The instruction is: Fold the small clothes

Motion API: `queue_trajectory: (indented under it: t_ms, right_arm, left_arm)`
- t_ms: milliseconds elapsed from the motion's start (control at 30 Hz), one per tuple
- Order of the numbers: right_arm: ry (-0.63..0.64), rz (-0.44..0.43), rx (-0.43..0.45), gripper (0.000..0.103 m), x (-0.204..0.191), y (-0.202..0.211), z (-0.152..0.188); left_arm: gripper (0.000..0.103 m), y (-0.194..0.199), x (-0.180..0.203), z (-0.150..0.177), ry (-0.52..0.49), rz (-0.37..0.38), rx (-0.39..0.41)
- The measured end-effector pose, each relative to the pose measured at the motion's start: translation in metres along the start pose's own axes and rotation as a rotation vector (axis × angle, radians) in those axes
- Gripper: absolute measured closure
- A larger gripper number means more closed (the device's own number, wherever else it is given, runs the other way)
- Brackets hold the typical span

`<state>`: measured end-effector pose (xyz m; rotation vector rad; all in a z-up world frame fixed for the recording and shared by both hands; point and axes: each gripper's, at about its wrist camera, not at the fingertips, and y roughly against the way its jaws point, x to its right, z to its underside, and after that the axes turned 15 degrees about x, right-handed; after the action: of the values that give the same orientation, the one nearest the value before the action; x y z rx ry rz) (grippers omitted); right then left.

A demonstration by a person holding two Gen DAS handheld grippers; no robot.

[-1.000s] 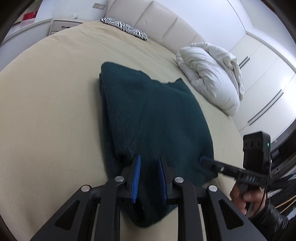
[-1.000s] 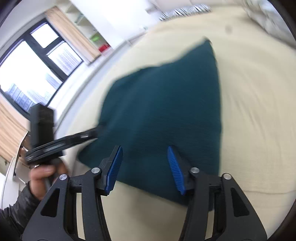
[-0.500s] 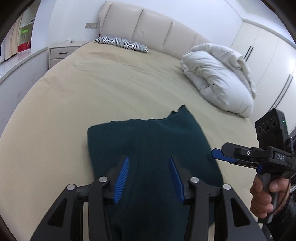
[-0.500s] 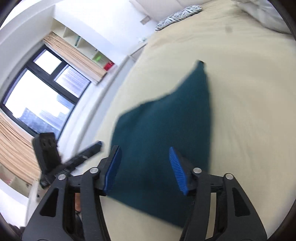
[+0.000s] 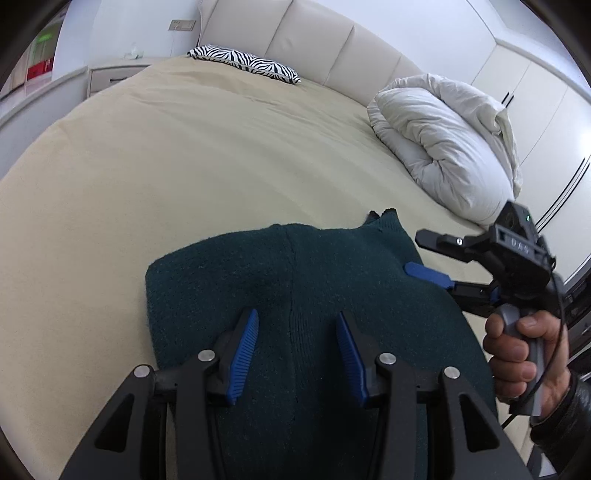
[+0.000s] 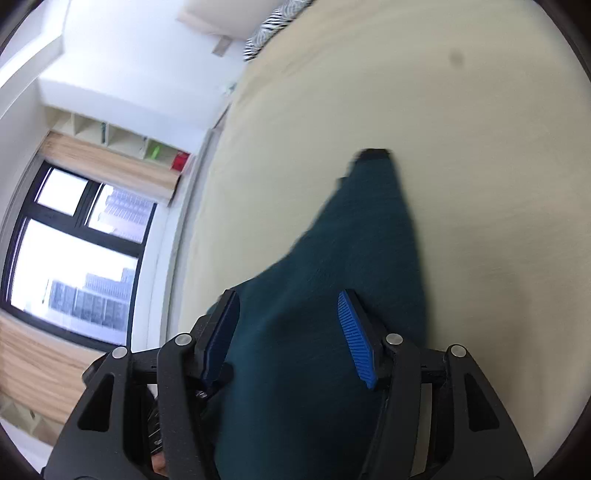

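Note:
A dark teal knitted garment (image 5: 295, 277) lies folded on the beige bed (image 5: 184, 166). My left gripper (image 5: 296, 315) hovers over its near half, open, with the cloth below the pads and untouched. At the garment's right edge my right gripper (image 5: 417, 253) is rolled onto its side in a person's hand (image 5: 524, 354). Its jaws are closing, but the pads are apart and press on nothing. In the right wrist view the garment (image 6: 351, 258) runs away from the right gripper (image 6: 287, 295) to a pointed far corner; that view is blurred.
A bundled white duvet (image 5: 443, 140) lies at the bed's far right and a zebra-print pillow (image 5: 247, 62) rests by the padded headboard (image 5: 314, 33). A nightstand (image 5: 110, 74) stands far left, wardrobe doors (image 5: 535, 92) to the right. A window (image 6: 74, 258) lies beyond the bed's left edge.
My left jaws have spread from a narrow gap to wide, and that gripper has drawn back over the garment. The right gripper has pulled back along the right edge and rolled sideways.

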<state>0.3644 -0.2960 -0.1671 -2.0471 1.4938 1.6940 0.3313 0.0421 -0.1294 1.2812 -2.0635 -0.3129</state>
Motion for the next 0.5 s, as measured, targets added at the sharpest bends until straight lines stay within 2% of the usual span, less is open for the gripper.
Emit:
queue_trajectory:
  t_ms: [67, 167, 200, 267, 333, 400, 433, 500]
  right_arm:
    - [-0.012, 0.008, 0.030, 0.055, 0.008, 0.008, -0.003]
    - [-0.018, 0.088, 0.097, 0.052, 0.014, 0.036, -0.005]
    - [-0.020, 0.069, 0.102, 0.050, 0.012, 0.044, -0.003]
    - [0.004, -0.024, 0.103, 0.050, -0.001, 0.064, 0.006]
    - [0.074, -0.158, 0.061, 0.050, -0.023, 0.086, 0.028]
    - [0.138, -0.254, -0.030, 0.048, -0.038, 0.092, 0.055]
    - [0.170, -0.270, -0.085, 0.048, -0.040, 0.089, 0.068]
    - [0.216, -0.231, -0.182, 0.048, -0.031, 0.075, 0.095]
  left_arm:
    - [0.058, 0.001, -0.006, -0.001, 0.047, 0.020, 0.002]
    - [0.058, 0.013, -0.002, -0.001, 0.057, -0.004, 0.013]
    - [0.058, 0.020, 0.003, -0.001, 0.047, -0.026, 0.013]
    - [0.055, 0.032, 0.013, 0.000, 0.036, -0.033, 0.020]
    - [0.053, 0.040, 0.021, 0.006, 0.018, -0.032, 0.002]
    - [0.053, 0.036, 0.026, 0.014, -0.027, -0.071, -0.045]
    - [0.053, 0.032, 0.028, 0.016, -0.040, -0.081, -0.054]
    - [0.053, 0.027, 0.023, 0.018, -0.020, -0.084, -0.059]
